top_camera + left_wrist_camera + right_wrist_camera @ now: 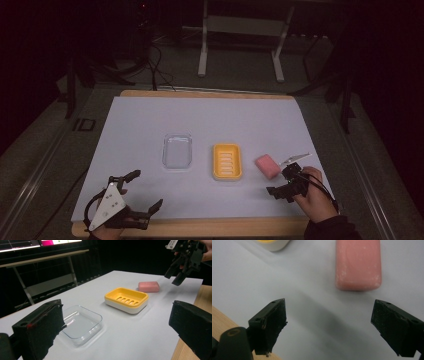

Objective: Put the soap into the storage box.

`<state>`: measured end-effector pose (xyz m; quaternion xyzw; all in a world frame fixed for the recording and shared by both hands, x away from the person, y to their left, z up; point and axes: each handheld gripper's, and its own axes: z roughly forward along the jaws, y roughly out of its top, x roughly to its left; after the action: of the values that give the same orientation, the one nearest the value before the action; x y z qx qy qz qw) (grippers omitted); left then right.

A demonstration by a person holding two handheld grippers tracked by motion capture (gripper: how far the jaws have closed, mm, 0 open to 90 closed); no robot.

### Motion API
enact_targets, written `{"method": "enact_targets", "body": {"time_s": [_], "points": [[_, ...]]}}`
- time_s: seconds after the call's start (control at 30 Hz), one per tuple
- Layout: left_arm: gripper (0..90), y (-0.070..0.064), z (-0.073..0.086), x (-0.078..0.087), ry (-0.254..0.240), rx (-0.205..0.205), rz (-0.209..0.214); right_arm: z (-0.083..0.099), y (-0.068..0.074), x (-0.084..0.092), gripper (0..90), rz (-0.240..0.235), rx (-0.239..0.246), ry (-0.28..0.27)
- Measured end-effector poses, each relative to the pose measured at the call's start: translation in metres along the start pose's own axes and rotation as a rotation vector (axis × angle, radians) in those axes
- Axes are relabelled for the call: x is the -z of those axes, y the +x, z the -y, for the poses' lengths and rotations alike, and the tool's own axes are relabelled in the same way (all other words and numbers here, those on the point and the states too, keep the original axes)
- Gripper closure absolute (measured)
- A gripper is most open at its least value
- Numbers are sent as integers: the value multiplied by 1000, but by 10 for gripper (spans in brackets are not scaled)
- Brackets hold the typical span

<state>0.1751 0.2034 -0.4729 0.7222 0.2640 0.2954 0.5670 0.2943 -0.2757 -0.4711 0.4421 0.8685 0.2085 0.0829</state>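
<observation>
1. Closing in on the pink soap bar (358,263) with my right hand-held gripper (329,322), jaws wide apart and empty.
2. Soap lies on the bench (150,120), beside the yellow soap dish (227,161).
3. Next, I judge: straddle the bar, then squeeze.

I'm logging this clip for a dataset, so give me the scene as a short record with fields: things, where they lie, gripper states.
surface: white sheet on a wooden table
clear tray: left of centre, empty
yellow soap dish: centre, empty
pink soap: on the sheet, right of the dish, apart from it
right gripper: open, just short of the soap, nothing between the jaws
left gripper: open, at the near left edge, holding nothing
</observation>
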Motion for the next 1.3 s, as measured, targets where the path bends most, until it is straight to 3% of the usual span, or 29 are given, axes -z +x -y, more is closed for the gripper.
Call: {"method": "enact_targets", "body": {"time_s": [0.27,0.63,0.83,0.9,1.1,1.3], "points": [[4,0,0,0,5,-1,-2,-1,-6,1,124,-19,-46,93],[4,0,0,0,7,-2,-5,-11,-13,-1,117,10,-64,318],[4,0,1,-1,8,-1,-3,-16,-17,-3,130,-3,-80,367],[4,0,1,-1,8,-1,-1,-19,-21,-3,142,-14,-62,373],[4,0,1,-1,10,1,3,-26,-26,-3,151,-27,-97,439],[4,-1,1,-2,14,-3,5,-36,-24,-6,153,3,-48,503]]}}
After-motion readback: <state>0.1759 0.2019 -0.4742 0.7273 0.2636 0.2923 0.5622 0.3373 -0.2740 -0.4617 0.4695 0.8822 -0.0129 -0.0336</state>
